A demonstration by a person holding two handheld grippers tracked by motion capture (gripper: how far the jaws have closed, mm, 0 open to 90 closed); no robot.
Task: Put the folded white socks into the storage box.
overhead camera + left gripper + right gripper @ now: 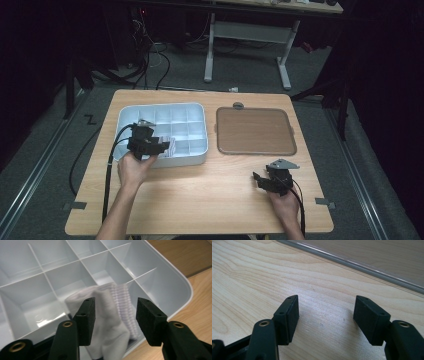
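A white sock (107, 327) with a ribbed cuff lies bunched in a front compartment of the white divided tray (172, 287). My left gripper (115, 315) hovers just above it, jaws apart, the pads not pressing the cloth. From the high view the left gripper (162, 146) sits over the tray's (160, 106) front edge, next to the sock (171, 146). My right gripper (257, 180) rests low over the bare wood at the front right. In its own view the right gripper (325, 315) stands open with nothing between the pads.
A flat brown lid with a clear rim (255, 131) lies right of the tray; its edge (362, 265) runs just beyond the right gripper. The wooden table (200, 200) has free room along the front. A desk frame and cables stand on the floor behind.
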